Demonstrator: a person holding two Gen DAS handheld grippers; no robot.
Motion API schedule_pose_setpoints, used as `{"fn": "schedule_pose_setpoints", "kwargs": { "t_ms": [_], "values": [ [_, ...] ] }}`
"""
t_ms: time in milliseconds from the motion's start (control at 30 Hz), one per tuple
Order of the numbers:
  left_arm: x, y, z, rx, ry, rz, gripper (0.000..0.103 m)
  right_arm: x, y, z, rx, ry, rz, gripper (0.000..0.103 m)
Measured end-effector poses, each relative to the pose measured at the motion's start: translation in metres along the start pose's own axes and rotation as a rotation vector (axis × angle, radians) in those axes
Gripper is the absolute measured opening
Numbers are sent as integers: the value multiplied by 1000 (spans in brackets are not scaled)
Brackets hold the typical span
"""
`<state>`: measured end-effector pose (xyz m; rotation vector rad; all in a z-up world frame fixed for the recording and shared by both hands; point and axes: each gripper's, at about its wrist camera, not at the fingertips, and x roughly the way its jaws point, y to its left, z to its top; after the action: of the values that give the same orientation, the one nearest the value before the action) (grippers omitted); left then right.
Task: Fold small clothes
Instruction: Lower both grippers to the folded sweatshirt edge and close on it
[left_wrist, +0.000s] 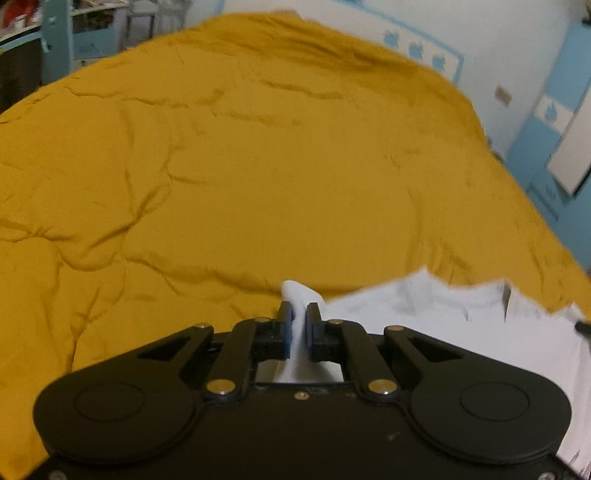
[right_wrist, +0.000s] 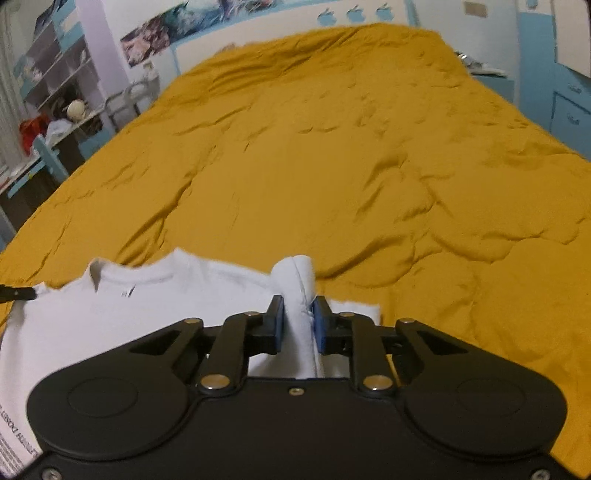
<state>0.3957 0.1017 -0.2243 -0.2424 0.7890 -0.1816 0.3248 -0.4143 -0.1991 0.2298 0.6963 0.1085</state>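
On the wide mustard-yellow quilted bedspread (left_wrist: 258, 166), near the edge closest to you, lies the white cotton T-shirt (left_wrist: 461, 325) that you are folding. It is spread flat with its ribbed neck opening (right_wrist: 129, 280) turned toward the far side of the bed, and a small label shows inside the collar. Your left gripper (left_wrist: 298, 325), black with blue pads, has its jaws almost together, and a thin bunch of the white cloth is pinched between them; a small peak of the fabric stands up just above the fingertips. The rest of the shirt runs away to the right of this gripper in the left wrist view. Your right gripper (right_wrist: 298, 319) is of the same kind, and its jaws are a little wider apart because they press on a thicker roll of the white cloth, with a stitched seam visible beside the right pad. From the right wrist view, the body of the shirt lies to the left of this gripper, and some dark printed text (right_wrist: 14, 435) is visible on it at the lower left edge. Each gripper holds one shoulder side of the shirt, with the neck opening between them. The bedspread beyond the shirt is wrinkled.
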Motion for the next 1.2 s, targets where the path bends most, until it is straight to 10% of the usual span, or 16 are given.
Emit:
{"fn": "schedule_pose_setpoints", "kwargs": {
  "t_ms": [300,367,700,1200],
  "values": [
    [12,12,-1,-23,132,39,26,5,-23,-8,146,58,-14,37],
    [-15,11,-1,-5,126,63,54,-17,-21,-9,131,54,7,39],
    [-138,25,-87,15,209,-50,64,-150,-22,-80,119,150,115,49],
    [-144,17,-119,-18,222,-71,63,-148,-11,-113,114,182,103,39]
  ]
}}
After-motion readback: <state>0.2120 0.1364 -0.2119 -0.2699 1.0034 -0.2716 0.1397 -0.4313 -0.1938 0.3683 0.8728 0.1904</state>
